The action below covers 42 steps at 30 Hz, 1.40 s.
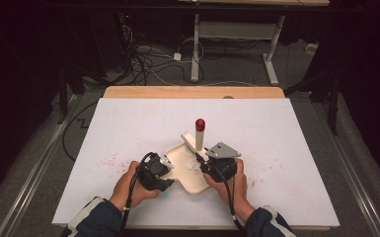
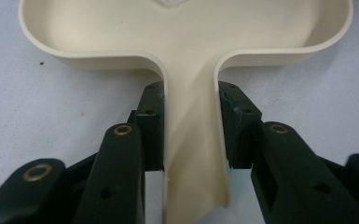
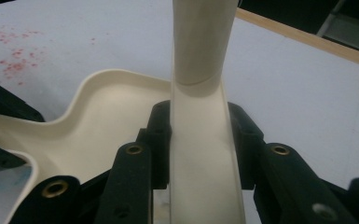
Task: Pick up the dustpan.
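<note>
- The tray point(image 1: 187, 170) lies on the table point(image 1: 128, 123), near its front edge.
- The left gripper point(image 1: 164, 167) clamps one tray arm; the right gripper point(image 1: 201, 160) clamps another.
- The peg point(image 1: 199, 134) stands behind the tray.

Navy sleeves point(image 1: 95, 217), white stripes; black claws point(image 2: 191, 135)
</note>
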Tool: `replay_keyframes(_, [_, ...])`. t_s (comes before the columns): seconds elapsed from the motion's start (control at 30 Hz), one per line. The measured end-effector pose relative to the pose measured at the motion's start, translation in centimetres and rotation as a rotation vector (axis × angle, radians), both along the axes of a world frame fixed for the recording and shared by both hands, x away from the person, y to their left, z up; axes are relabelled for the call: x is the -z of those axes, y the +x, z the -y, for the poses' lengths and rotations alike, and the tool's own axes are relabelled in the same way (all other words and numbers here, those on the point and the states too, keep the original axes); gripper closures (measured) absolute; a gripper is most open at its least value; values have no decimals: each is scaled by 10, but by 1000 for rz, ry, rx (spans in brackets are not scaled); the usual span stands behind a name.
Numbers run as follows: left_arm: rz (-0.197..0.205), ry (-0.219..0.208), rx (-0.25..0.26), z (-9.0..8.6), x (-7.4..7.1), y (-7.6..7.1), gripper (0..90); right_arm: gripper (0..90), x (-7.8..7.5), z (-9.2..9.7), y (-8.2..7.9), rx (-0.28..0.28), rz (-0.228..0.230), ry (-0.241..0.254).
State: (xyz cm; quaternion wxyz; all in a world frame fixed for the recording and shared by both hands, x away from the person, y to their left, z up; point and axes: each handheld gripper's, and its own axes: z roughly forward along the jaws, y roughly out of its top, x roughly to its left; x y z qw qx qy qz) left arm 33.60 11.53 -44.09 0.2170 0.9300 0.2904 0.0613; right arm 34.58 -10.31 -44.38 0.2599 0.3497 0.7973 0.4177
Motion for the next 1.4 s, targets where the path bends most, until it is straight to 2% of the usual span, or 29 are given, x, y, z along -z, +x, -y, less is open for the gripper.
replay_keyframes(0.3, [11,-17,-13,0,-1,-1,637,677,-4,-21,-11,-68,11,17])
replay_keyframes(0.43, [14,-11,-11,-2,-3,1,637,677,-7,-25,-14,-78,28,5])
replay_keyframes(0.87, [46,-31,-39,-7,-5,2,637,678,-27,-8,-14,-80,41,70])
replay_keyframes(1.03, [49,-33,-48,-8,-5,2,637,677,-32,-2,-14,-73,57,76])
replay_keyframes(1.4, [60,-45,-66,-16,-5,4,637,677,-34,8,-12,-72,39,80])
